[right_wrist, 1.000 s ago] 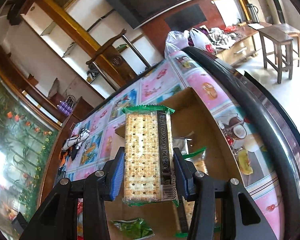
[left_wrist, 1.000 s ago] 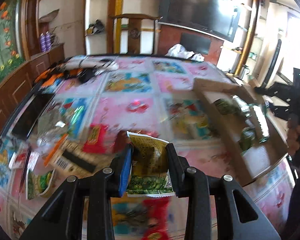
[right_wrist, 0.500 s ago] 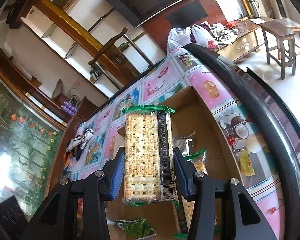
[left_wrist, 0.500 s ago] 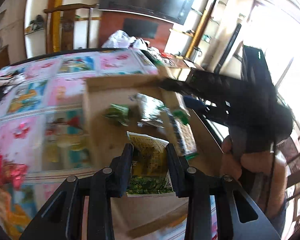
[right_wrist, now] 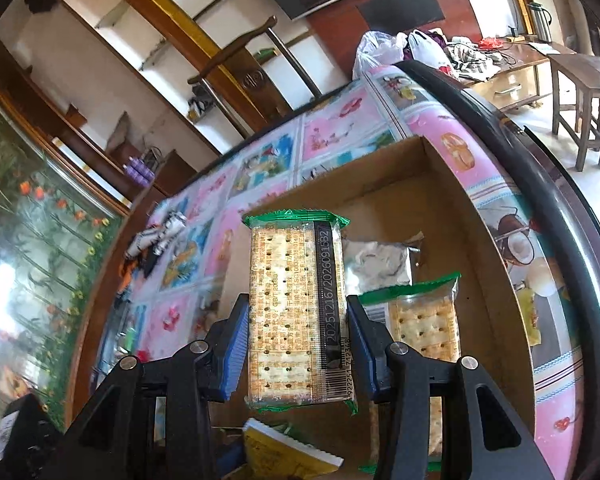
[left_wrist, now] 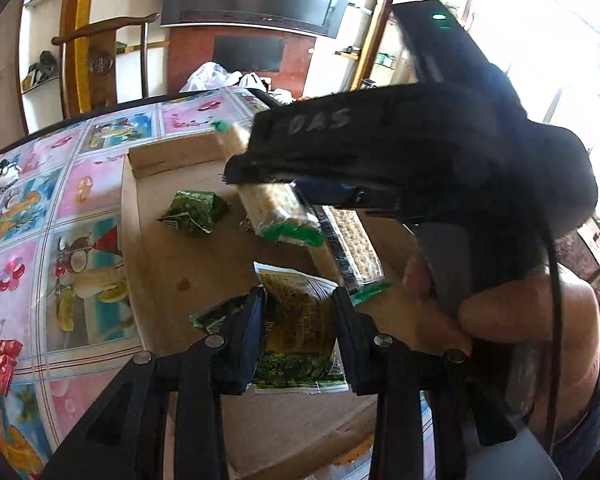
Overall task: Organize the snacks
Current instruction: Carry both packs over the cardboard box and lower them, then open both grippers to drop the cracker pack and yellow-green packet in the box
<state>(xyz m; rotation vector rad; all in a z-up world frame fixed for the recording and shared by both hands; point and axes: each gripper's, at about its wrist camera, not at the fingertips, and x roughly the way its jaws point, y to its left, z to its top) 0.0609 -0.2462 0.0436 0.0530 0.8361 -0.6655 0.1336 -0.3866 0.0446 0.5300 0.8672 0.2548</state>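
Cardboard tray (left_wrist: 140, 240): green packets (left_wrist: 194, 212), cracker packs (right_wrist: 424, 320). Left gripper (left_wrist: 298, 312), clamped on yellow-green packet (left_wrist: 296, 332), now over tray, earlier over table (left_wrist: 28, 240). Right gripper (right_wrist: 296, 332) clamped on cracker pack (right_wrist: 296, 312) above tray, unchanged.

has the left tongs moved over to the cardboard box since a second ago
Yes. The left tongs, shut on a yellow-green snack packet, moved from above the patterned tablecloth to above the cardboard box.

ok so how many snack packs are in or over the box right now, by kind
cracker packs: 2, held cracker pack in right tongs, loose cracker pack in the box
dark green packets: 2, far one, near one
yellow-green packet: 1, in left tongs
silver packet: 1
total: 6
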